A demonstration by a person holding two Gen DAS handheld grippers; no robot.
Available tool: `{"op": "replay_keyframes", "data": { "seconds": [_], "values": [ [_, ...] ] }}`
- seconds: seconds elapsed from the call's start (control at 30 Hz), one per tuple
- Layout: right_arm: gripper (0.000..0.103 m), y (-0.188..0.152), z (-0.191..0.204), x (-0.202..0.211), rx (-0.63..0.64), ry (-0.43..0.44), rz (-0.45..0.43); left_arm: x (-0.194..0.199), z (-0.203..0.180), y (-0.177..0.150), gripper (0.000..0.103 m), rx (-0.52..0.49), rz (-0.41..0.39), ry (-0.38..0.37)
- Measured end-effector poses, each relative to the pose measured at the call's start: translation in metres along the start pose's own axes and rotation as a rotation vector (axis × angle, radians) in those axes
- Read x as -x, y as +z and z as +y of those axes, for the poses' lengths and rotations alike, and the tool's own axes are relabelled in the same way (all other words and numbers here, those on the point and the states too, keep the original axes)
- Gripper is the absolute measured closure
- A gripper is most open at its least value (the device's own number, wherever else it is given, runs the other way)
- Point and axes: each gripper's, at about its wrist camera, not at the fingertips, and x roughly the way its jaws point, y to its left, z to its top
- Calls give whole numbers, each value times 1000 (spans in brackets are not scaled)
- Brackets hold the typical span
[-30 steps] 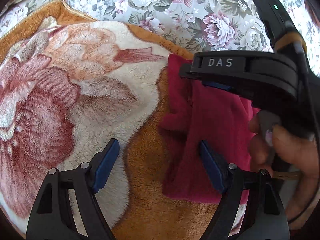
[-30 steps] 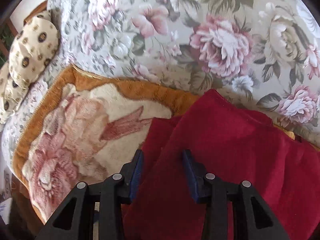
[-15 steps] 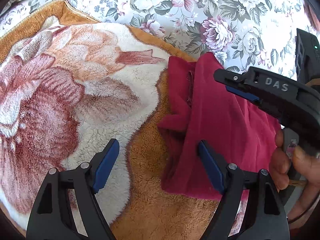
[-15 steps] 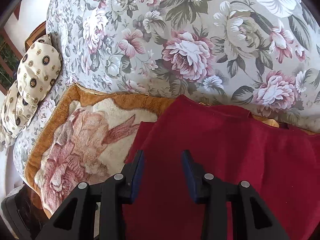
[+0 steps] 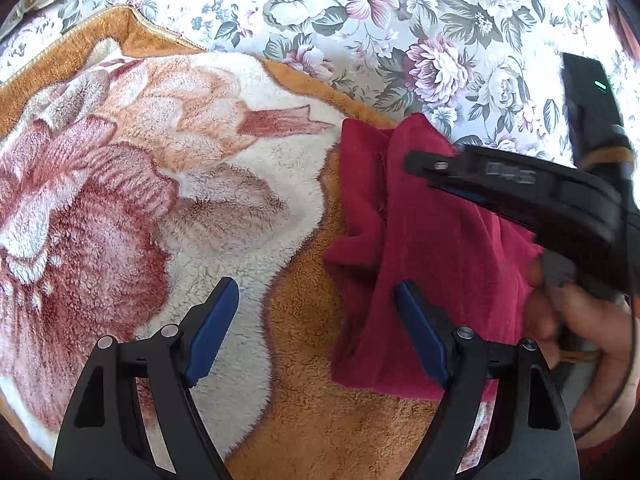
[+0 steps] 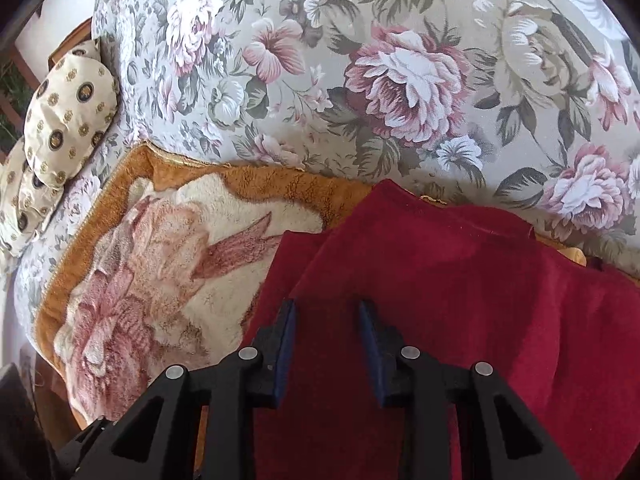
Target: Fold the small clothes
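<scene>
Left wrist view: the red cloth (image 5: pixel 432 248) lies on the fleece blanket (image 5: pixel 160 184), at its right part, its far corner at the blanket's edge. The left gripper (image 5: pixel 316 320) hangs over the blanket with jaws wide apart and nothing between them. The right gripper (image 5: pixel 516 192), held by a hand (image 5: pixel 576 320), reaches over the cloth.

Right wrist view: the right gripper (image 6: pixel 326 332) is above the cloth (image 6: pixel 460 288), jaws closing, the pads not yet pressing it. A pillow (image 6: pixel 68 100) lies beyond the blanket (image 6: pixel 168 240).

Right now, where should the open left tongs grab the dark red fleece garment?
Take the dark red fleece garment at its loose near-left edge, where folds lift off the orange plush blanket. Bring the left tongs in from the blanket side; that edge is free.
</scene>
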Motion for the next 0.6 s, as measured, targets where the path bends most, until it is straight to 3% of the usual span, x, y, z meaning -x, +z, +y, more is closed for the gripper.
{"op": "replay_keyframes", "data": {
  "seconds": [0.3, 0.47, 0.6],
  "values": [
    [70, -16, -26, 37, -85, -3, -54, 4, -5, -8, 22, -6, 23, -65],
    [69, -12, -21, 35, -94, 31, -45, 4, -4, -15, 22, -14, 58, -83],
    [62, -2, -3, 23, -61, 38, -17, 1, 0, -18, 22, 9, 68, -95]
  ]
}}
